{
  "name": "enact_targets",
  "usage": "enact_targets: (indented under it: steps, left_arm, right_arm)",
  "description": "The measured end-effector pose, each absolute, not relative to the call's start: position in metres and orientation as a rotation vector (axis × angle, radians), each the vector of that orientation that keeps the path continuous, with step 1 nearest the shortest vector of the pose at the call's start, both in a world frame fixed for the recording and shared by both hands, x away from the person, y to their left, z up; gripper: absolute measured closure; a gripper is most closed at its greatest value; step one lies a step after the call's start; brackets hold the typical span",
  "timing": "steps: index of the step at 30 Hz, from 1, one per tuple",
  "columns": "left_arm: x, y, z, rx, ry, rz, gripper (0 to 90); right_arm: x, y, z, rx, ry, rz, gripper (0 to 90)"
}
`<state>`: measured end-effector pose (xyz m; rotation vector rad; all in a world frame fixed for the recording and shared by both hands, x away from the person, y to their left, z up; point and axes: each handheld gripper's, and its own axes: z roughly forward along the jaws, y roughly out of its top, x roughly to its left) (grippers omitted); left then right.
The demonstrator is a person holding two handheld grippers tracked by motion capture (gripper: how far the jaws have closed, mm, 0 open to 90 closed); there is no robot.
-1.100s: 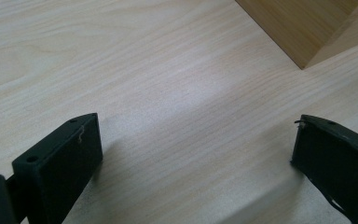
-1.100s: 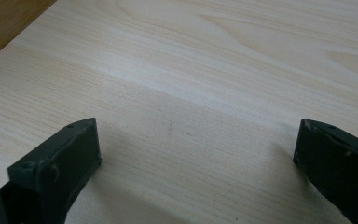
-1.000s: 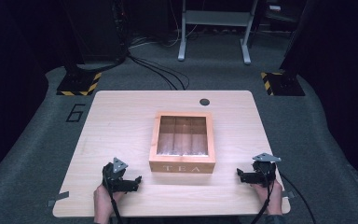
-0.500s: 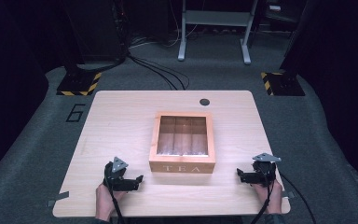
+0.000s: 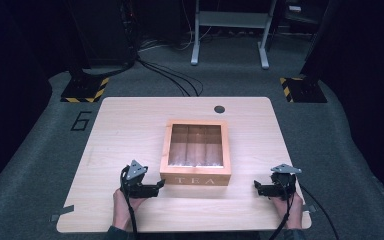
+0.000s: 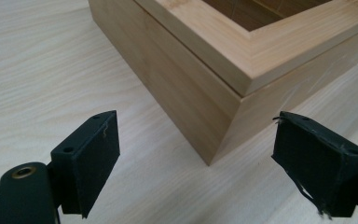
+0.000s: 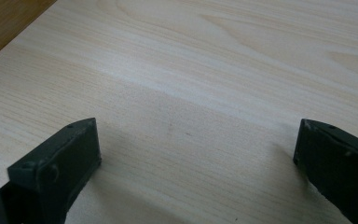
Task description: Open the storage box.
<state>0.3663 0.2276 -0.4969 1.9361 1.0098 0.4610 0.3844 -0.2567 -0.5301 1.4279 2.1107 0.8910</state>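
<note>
A wooden tea box (image 5: 196,150) with a windowed lid and "TEA" on its front stands shut at the middle of the table (image 5: 130,125). My left gripper (image 5: 157,185) sits by the box's front left corner, pointing at it. In the left gripper view that corner (image 6: 214,126) rises just ahead of the left gripper (image 6: 193,126). Its jaws have just been closing but still stand apart, with nothing between the pads. My right gripper (image 5: 257,187) rests to the right of the box front. In its own view the right gripper (image 7: 198,126) is open over bare wood.
A dark round grommet (image 5: 219,108) is set near the table's far edge. Beyond the table lie floor cables (image 5: 175,80), two yellow-and-black striped bases (image 5: 85,90) and a metal stand (image 5: 230,30). A brown sliver of the box (image 7: 0,18) shows at the right gripper view's upper left.
My left gripper has moved right and slightly up, closer to the box's front left corner. The right gripper and the box have stayed put.
</note>
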Motion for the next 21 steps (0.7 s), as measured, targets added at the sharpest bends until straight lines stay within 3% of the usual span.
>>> enact_targets:
  steps: [13,18,21]
  left_arm:
    - [0.369,0.216,-0.494,1.929,0.939,0.455,31.5]
    - [0.369,0.209,-0.494,1.987,0.891,0.453,42.0]
    - [0.368,0.209,-0.493,1.980,0.883,0.465,42.0]
  right_arm:
    - [0.384,-0.257,-0.530,1.430,2.108,0.892,0.0]
    - [0.384,-0.257,-0.530,1.431,2.108,0.892,0.1]
    - [0.384,-0.257,-0.530,1.431,2.108,0.892,0.1]
